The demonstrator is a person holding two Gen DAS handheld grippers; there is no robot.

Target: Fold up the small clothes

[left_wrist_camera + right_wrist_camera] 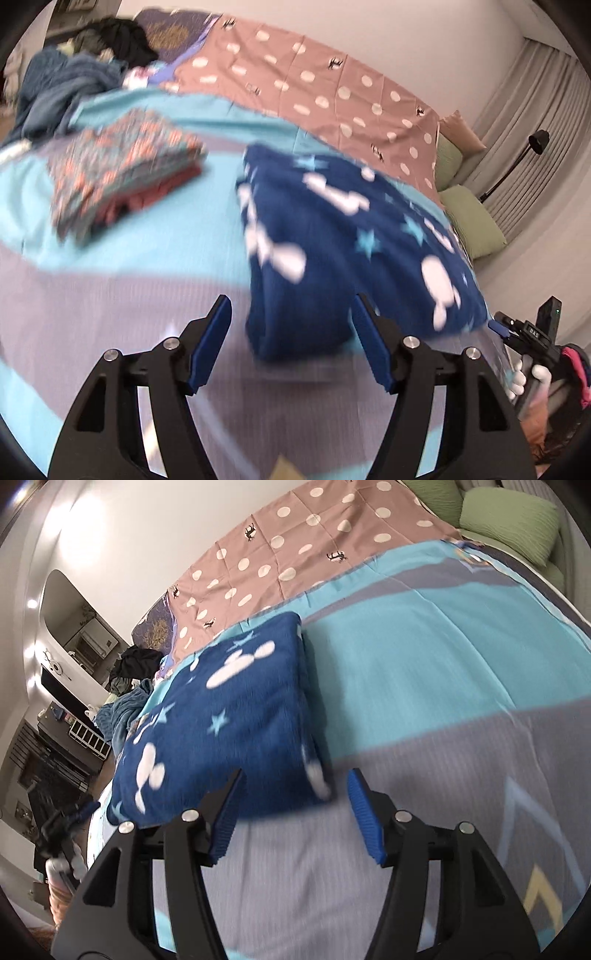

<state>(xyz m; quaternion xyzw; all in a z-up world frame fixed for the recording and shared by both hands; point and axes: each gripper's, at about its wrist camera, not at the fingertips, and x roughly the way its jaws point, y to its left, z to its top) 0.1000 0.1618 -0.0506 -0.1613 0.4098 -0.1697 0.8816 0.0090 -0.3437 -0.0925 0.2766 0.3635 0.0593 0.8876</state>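
Note:
A folded navy fleece garment [332, 251] with white mouse-head shapes and pale stars lies on the turquoise and grey bedspread [129, 288]. My left gripper [291, 304] is open, its blue pads either side of the garment's near left corner without pressing on it. In the right wrist view the same garment [229, 716] lies left of centre. My right gripper [295, 777] is open at its near right corner, with the left pad over the cloth's edge. The other gripper shows at each view's edge [517, 332] [62, 823].
A folded stack of patterned clothes [122, 170] sits to the left on the bed. Unfolded dark and blue clothes [74, 81] are heaped at the far left. A pink polka-dot sheet [314, 85] runs along the wall, and green pillows [472, 218] and a floor lamp [537, 142] are at the right.

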